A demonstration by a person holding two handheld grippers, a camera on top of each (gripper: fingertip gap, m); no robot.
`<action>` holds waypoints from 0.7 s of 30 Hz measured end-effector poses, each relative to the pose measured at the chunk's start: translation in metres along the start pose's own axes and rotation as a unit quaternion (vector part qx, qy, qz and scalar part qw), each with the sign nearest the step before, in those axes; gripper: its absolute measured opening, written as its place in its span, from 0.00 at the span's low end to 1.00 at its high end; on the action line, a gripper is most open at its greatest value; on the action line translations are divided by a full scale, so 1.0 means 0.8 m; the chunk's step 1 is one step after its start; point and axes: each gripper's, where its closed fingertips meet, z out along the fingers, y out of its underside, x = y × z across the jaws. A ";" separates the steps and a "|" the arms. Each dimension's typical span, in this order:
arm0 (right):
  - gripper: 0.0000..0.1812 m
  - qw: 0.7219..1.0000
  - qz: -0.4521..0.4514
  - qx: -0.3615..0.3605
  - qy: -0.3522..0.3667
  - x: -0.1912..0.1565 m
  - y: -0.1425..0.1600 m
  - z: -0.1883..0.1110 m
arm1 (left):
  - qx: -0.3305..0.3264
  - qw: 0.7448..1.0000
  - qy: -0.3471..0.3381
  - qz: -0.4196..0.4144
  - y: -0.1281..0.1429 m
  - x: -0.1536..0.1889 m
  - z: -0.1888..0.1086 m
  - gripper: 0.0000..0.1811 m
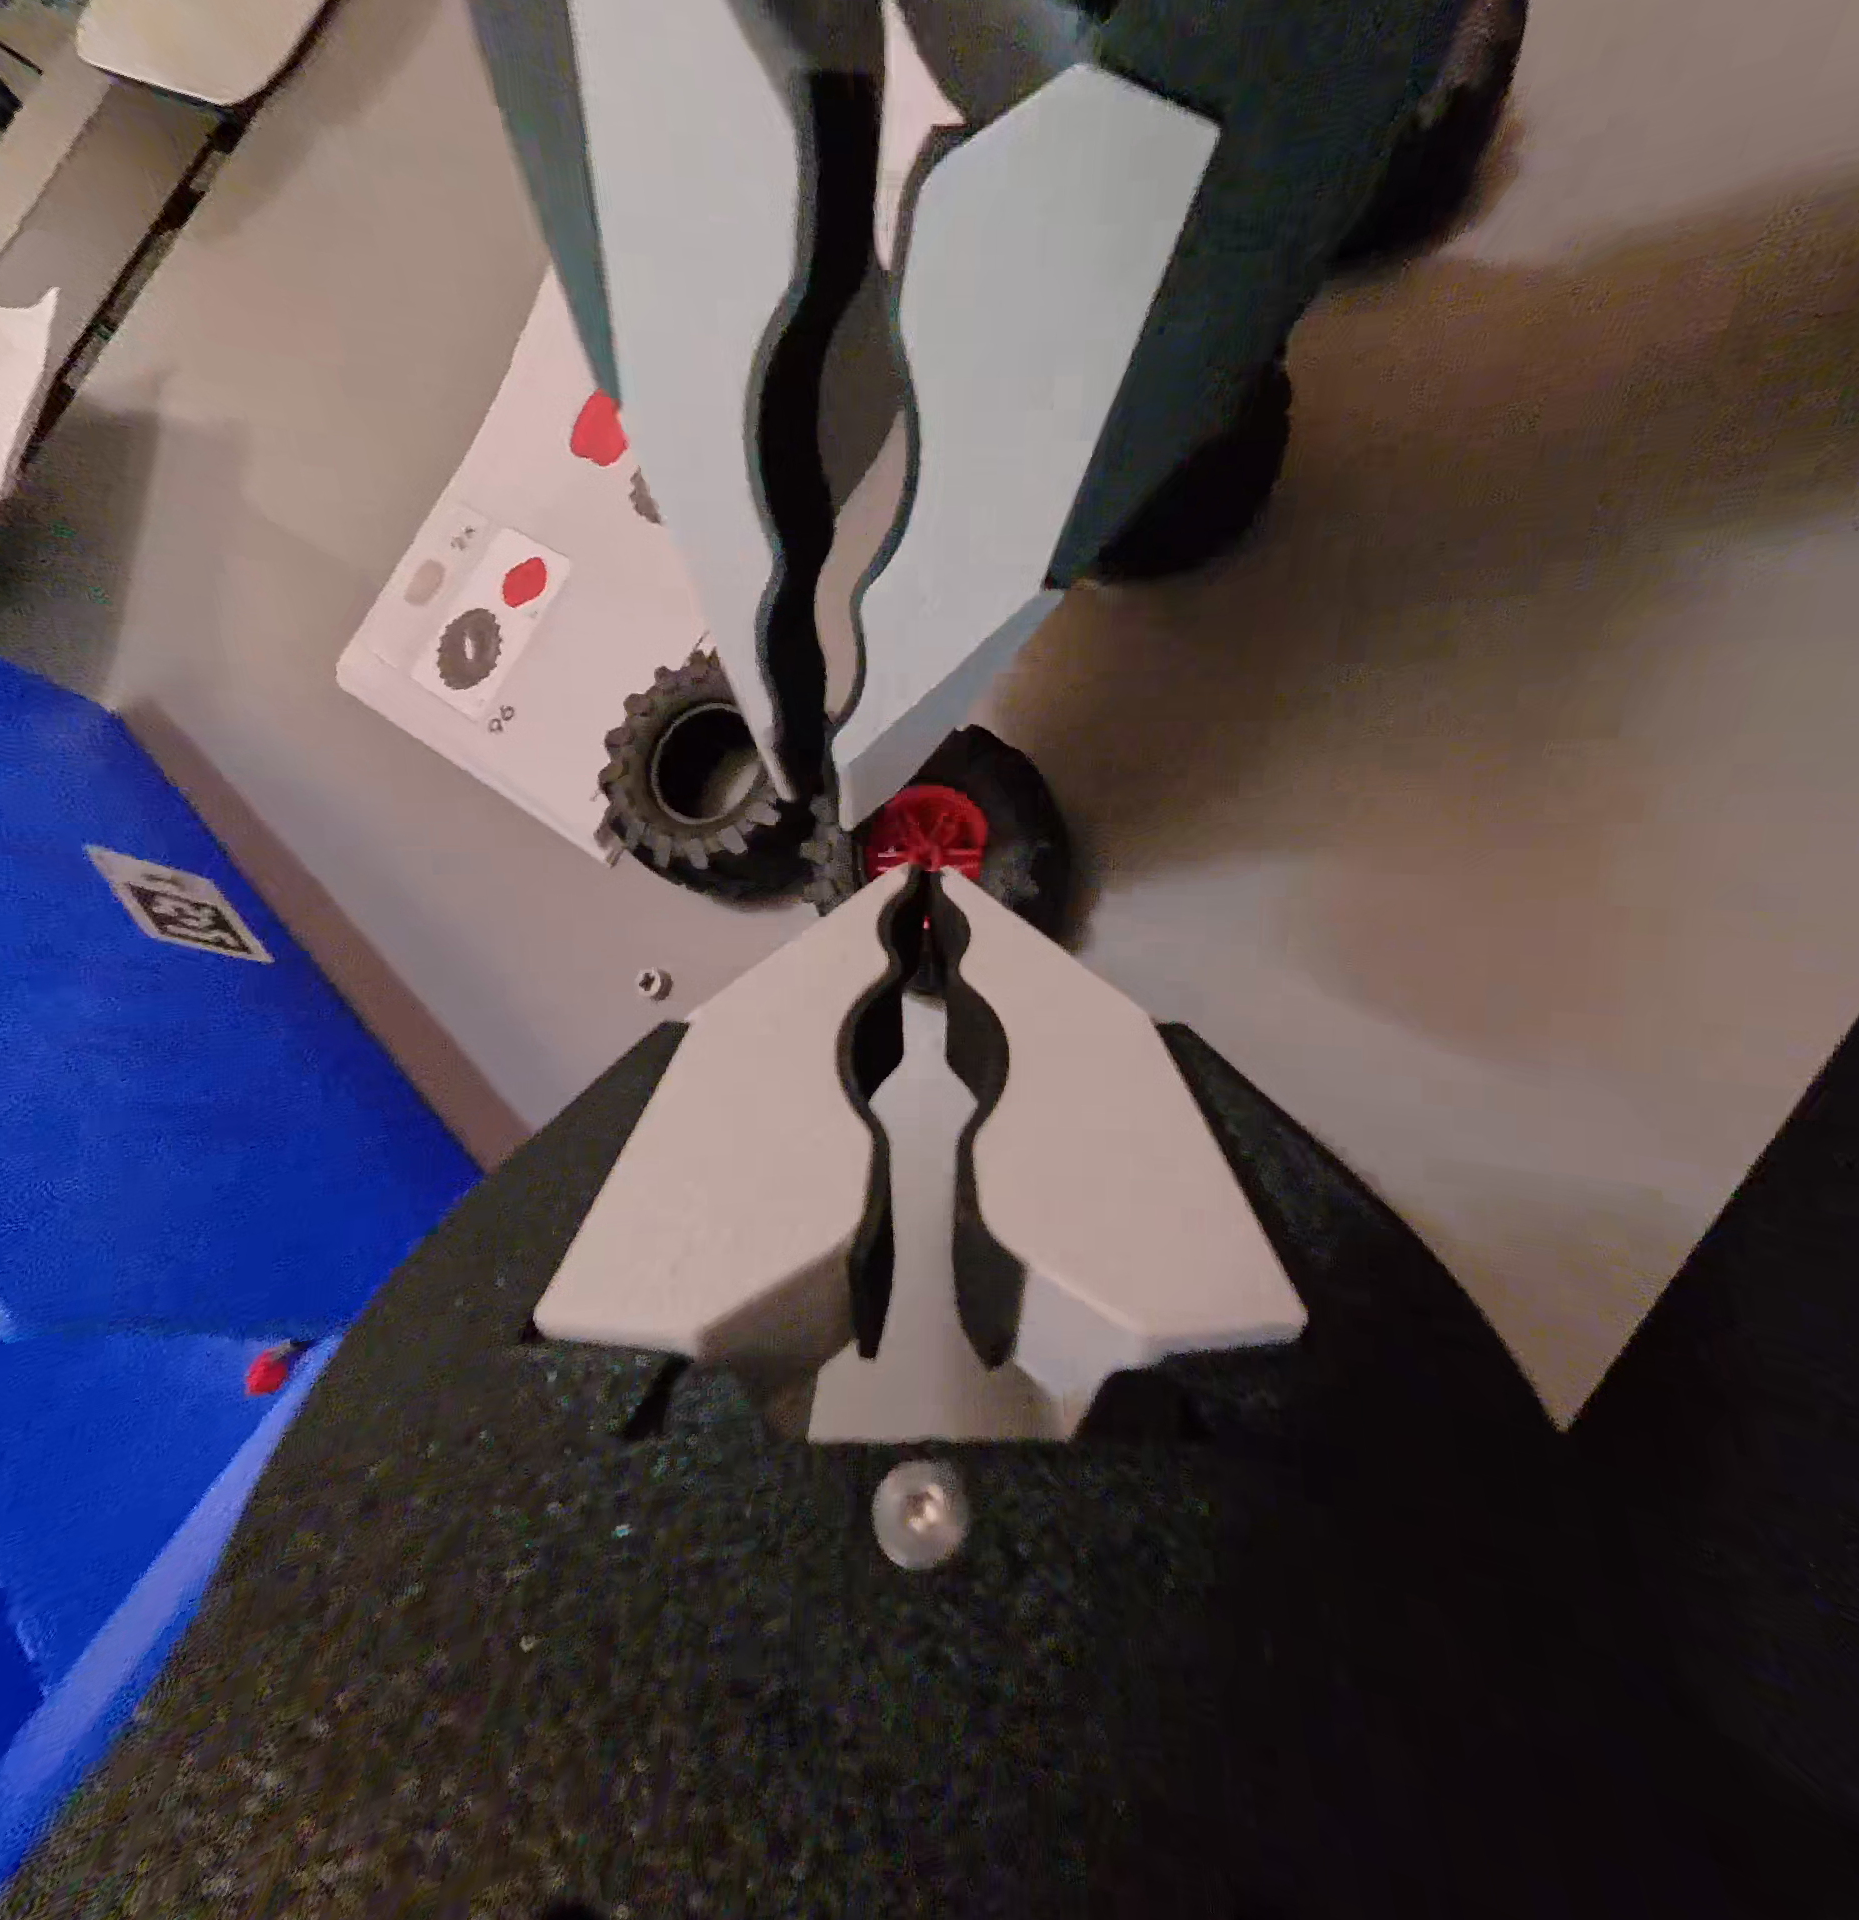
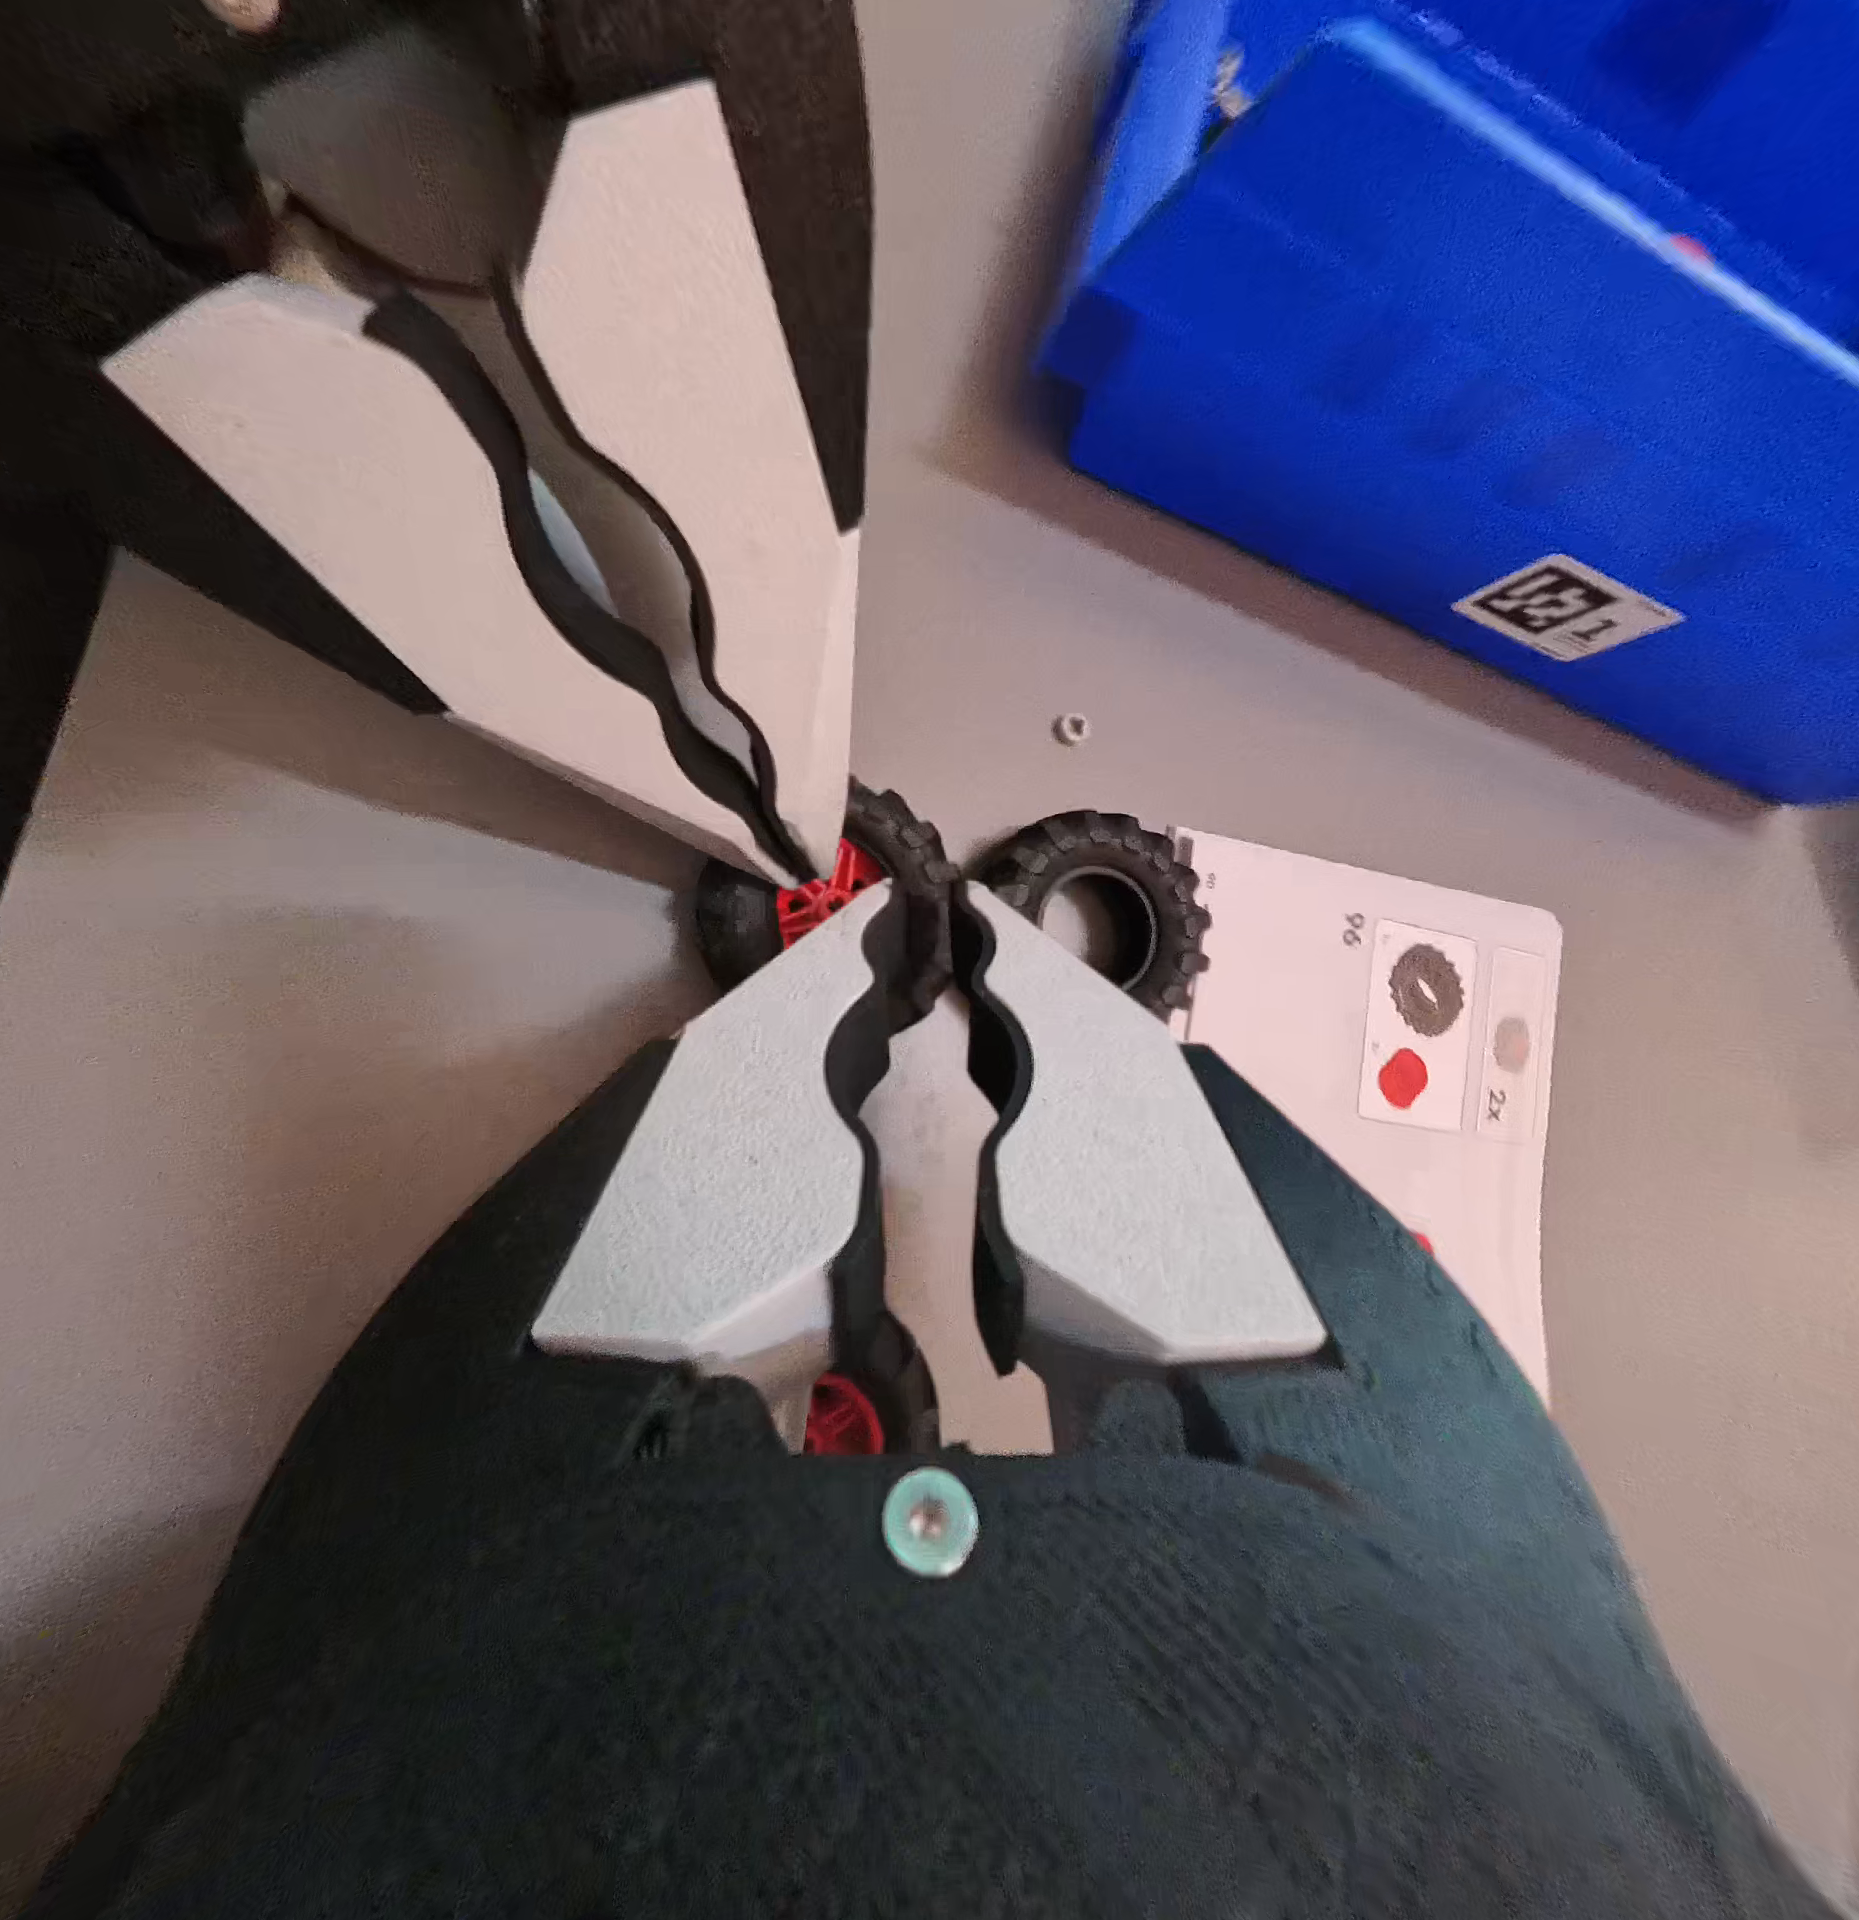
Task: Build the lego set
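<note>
A red wheel hub (image 1: 925, 831) sits partly inside a black knobbly tyre (image 1: 1018, 821) just above the grey table. My left gripper (image 1: 920, 883), with white fingers, is shut on the hub's edge. My right gripper (image 2: 925, 904), with pale blue fingers, is shut on the tyre's tread (image 2: 904, 831) from the opposite side. In the right wrist view the left gripper (image 2: 805, 868) comes in from the upper left onto the hub (image 2: 816, 899). In the left wrist view the right gripper (image 1: 816, 790) comes down from the top. A second, empty black tyre (image 1: 696, 790) (image 2: 1101, 914) lies beside them.
A white instruction sheet (image 2: 1424, 1039) (image 1: 468, 623) lies under the empty tyre. A blue bin (image 2: 1476, 364) (image 1: 177, 1039) stands close by. A small grey piece (image 2: 1072, 727) (image 1: 652, 982) lies on the table. Another red hub in a tyre (image 2: 847, 1403) shows under my right gripper. My two grippers' fingertips are within a few centimetres of each other.
</note>
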 end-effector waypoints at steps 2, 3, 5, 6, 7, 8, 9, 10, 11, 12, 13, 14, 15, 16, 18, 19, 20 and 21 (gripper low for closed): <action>0.05 0.999 -0.037 -0.031 -0.011 -0.003 0.007 0.011 | -0.002 1.000 0.002 0.025 0.002 0.004 0.003 0.00; 0.05 0.998 -0.060 -0.024 -0.008 -0.003 0.002 0.014 | -0.002 0.999 -0.002 0.037 0.002 0.004 0.004 0.00; 0.05 0.995 -0.095 -0.027 -0.016 -0.003 -0.001 0.018 | -0.003 0.998 -0.008 0.055 0.002 0.004 0.005 0.00; 0.06 0.994 -0.103 -0.032 -0.023 -0.003 -0.001 0.019 | -0.001 0.998 -0.012 0.062 0.002 0.004 0.006 0.00; 0.06 0.993 -0.112 -0.035 -0.031 -0.003 -0.001 0.019 | 0.001 0.998 -0.015 0.063 0.002 0.003 0.006 0.00; 0.09 0.991 -0.126 -0.037 -0.032 -0.001 -0.001 0.019 | 0.004 0.998 -0.019 0.064 0.002 0.003 0.006 0.00; 0.11 0.989 -0.137 -0.038 -0.032 0.002 -0.002 0.019 | 0.009 0.998 -0.023 0.066 0.002 0.003 0.006 0.00; 0.12 0.988 -0.144 -0.040 -0.035 0.002 -0.001 0.019 | 0.013 0.997 -0.028 0.068 0.002 0.003 0.006 0.00; 0.12 0.987 -0.150 -0.043 -0.039 0.002 -0.001 0.020 | 0.016 0.997 -0.031 0.071 0.002 0.002 0.006 0.00; 0.12 0.985 -0.162 -0.049 -0.044 0.001 0.001 0.020 | 0.017 0.997 -0.034 0.073 0.002 0.002 0.006 0.00; 0.13 0.982 -0.178 -0.054 -0.041 0.003 0.000 0.020 | 0.018 0.996 -0.036 0.075 0.002 0.002 0.007 0.00; 0.13 0.978 -0.196 -0.063 -0.042 0.004 0.002 0.020 | 0.018 0.996 -0.036 0.077 0.002 0.002 0.007 0.00; 0.10 0.974 -0.209 -0.069 -0.052 0.001 0.002 0.020 | 0.018 0.996 -0.036 0.079 0.002 0.002 0.007 0.00; 0.09 0.972 -0.213 -0.076 -0.060 -0.001 0.003 0.020 | 0.017 0.996 -0.037 0.081 0.002 0.003 0.007 0.00; 0.07 0.967 -0.226 -0.085 -0.080 -0.003 0.004 0.021 | 0.014 0.996 -0.038 0.085 0.002 0.003 0.007 0.00; 0.07 0.967 -0.226 -0.079 -0.082 -0.003 0.003 0.022 | 0.010 0.995 -0.039 0.090 0.003 0.003 0.007 0.00; 0.06 0.970 -0.216 -0.071 -0.086 -0.003 0.002 0.022 | 0.007 0.994 -0.040 0.099 0.003 0.003 0.008 0.00; 0.06 0.973 -0.200 -0.063 -0.092 -0.003 0.001 0.022 | 0.003 0.993 -0.042 0.110 0.003 0.003 0.008 0.00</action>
